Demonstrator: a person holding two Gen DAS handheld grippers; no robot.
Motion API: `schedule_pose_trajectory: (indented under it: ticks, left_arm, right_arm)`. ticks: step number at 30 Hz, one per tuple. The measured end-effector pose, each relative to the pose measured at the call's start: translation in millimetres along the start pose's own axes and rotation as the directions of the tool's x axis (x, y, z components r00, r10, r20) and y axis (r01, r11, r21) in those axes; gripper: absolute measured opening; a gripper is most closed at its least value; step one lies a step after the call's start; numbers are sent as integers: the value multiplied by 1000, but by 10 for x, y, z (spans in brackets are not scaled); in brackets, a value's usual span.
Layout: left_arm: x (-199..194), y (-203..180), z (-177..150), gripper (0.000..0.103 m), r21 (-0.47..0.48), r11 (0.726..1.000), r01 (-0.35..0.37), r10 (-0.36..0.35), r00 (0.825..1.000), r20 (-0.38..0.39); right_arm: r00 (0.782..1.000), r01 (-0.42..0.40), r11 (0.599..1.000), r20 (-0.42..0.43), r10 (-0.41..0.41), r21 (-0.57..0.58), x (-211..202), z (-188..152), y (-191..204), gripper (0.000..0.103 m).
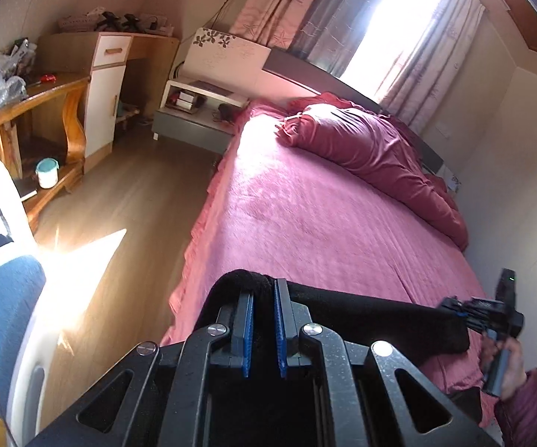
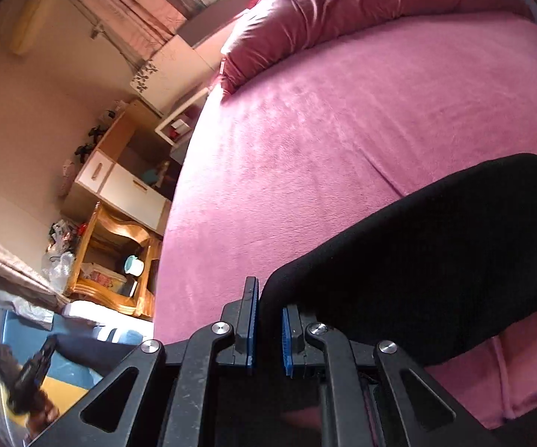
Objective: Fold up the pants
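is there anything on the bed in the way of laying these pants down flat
Nothing visible. Both tools already grip the black pants: the left tool at one end, the right tool at the other. The pink bedspread ahead is bare; the bunched quilt lies along the far side.

Pink bed, red duvet, wooden desk, nightstand.

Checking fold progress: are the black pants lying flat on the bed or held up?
Held up. The black pants stretch between the left gripper and right gripper, both clamped on fabric, above the pink bedspread.
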State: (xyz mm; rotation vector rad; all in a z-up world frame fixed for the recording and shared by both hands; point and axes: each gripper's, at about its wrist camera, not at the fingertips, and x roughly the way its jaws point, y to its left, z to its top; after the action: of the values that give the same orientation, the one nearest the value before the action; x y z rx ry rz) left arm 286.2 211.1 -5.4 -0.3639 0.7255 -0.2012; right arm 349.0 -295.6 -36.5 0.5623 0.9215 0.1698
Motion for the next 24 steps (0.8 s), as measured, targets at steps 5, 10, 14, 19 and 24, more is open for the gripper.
schedule_pose_trajectory:
  ticks: [5,10,14,19,24]
  left_arm:
    - [3,86,-6,10,5,999,-32,32,999,-7]
    - [-206,240,-425,10,-47,999,-18,17,1000,-26]
    - [-427,379,-875,10,-102,995,-16,11,999,-49]
    - [-590,589,-1509,10,-196,980,-40,18,994,-112]
    - [-595,799,-2079,10,-297,951,-80,19,979,-203]
  right_arm:
    - [997,-69,991,18,71,-118,-586,-638,113,11]
    - [997,-72,985,-51,65,-157,-783,-1409,-9,10]
    - [993,-37,984,-115,17,-175,-679,-1881,-124,9]
    - [982,23,982,-182,-58,-189,-498,-2308,-286,8]
    - [966,71,978,-232,-117,-197,-333,-2549,-465,7]
